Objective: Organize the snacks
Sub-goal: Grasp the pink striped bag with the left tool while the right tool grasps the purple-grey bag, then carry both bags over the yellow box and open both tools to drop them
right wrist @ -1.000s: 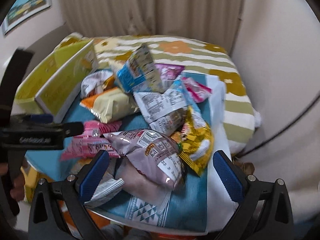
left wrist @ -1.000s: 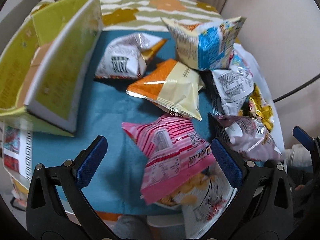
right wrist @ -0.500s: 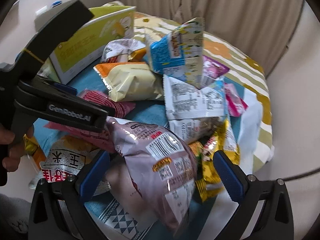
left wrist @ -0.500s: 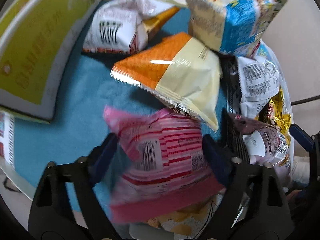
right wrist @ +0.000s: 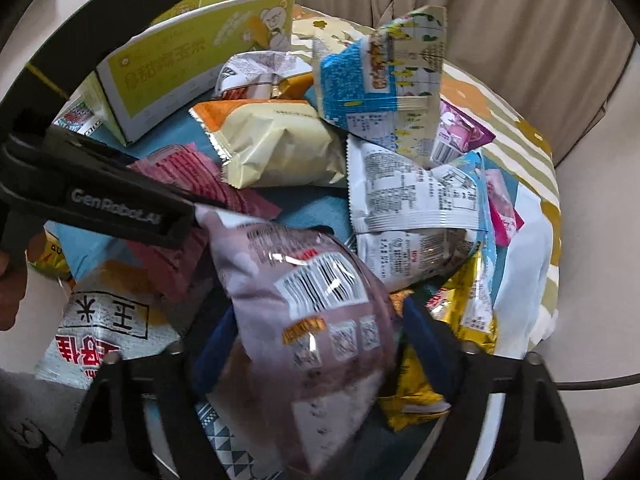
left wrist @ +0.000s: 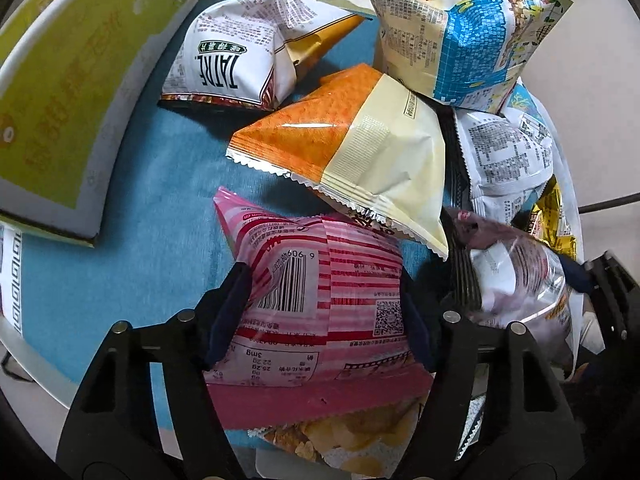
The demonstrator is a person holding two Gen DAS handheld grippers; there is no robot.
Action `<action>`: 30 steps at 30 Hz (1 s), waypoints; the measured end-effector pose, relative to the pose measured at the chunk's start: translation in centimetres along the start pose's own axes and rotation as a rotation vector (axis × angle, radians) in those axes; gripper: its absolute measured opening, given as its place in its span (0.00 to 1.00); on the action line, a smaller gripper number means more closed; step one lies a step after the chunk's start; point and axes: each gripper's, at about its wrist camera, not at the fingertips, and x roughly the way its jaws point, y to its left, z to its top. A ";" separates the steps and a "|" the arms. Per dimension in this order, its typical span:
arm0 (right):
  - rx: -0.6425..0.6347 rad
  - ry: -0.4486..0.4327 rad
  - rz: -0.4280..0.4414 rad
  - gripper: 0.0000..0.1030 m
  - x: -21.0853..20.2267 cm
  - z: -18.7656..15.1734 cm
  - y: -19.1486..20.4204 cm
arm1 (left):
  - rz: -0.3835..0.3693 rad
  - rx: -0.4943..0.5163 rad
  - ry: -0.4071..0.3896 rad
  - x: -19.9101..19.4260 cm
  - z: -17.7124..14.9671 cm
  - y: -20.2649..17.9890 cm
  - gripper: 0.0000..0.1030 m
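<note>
My left gripper (left wrist: 322, 316) is shut on a pink striped snack bag (left wrist: 320, 300), its pads pressing both sides. The bag also shows in the right wrist view (right wrist: 192, 184) under the left gripper's body (right wrist: 116, 208). My right gripper (right wrist: 316, 344) is shut on a mauve snack bag (right wrist: 308, 300), seen in the left wrist view (left wrist: 516, 276) at the right. A pile of snack bags lies on a blue cloth (left wrist: 132, 184). An open yellow-green box (right wrist: 192, 68) stands at the left.
An orange-and-cream bag (left wrist: 348, 148), a white bag (left wrist: 236, 60), a blue-and-cream bag (left wrist: 460, 28) and a gold bag (right wrist: 472, 300) crowd the middle and right. A white bag with red print (right wrist: 104, 332) lies at the near left. A curtain (right wrist: 480, 20) hangs behind.
Both grippers moved forward and down and closed: the left onto the pink striped bag, the right onto the mauve bag.
</note>
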 end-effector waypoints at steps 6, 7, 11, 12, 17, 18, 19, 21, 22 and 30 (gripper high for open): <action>0.032 -0.005 0.039 0.52 -0.4 0.0 -0.6 | -0.009 0.000 -0.011 -1.5 0.5 0.2 0.62; 0.040 -0.014 0.042 0.52 -0.6 0.0 -0.6 | -0.009 0.001 -0.014 -1.7 0.6 0.2 0.61; 0.078 -0.043 0.063 0.52 -1.8 0.5 -1.0 | -0.012 0.005 -0.030 -3.4 0.0 0.9 0.61; 0.084 -0.048 0.065 0.51 -2.0 0.6 -1.1 | -0.015 0.006 -0.037 -4.0 -0.1 1.0 0.61; 0.113 -0.083 0.066 0.51 -3.8 1.2 -0.9 | -0.020 0.007 -0.077 -7.1 -1.1 1.5 0.61; 0.116 -0.090 0.066 0.51 -4.3 1.1 -0.4 | -0.022 0.007 -0.085 -7.6 -1.2 1.8 0.61; 0.120 -0.099 0.068 0.51 -4.8 1.3 -0.3 | -0.026 0.007 -0.099 -8.4 -1.4 2.0 0.61; 0.124 -0.120 0.069 0.51 -5.9 1.4 -0.1 | -0.029 0.006 -0.130 -10.3 -1.7 2.2 0.61; 0.126 -0.131 0.071 0.51 -6.5 1.6 0.0 | -0.031 0.006 -0.143 -11.1 -2.2 2.5 0.60; 0.139 -0.231 0.066 0.51 -10.8 4.6 1.3 | -0.029 0.001 -0.285 -17.5 -1.8 4.4 0.60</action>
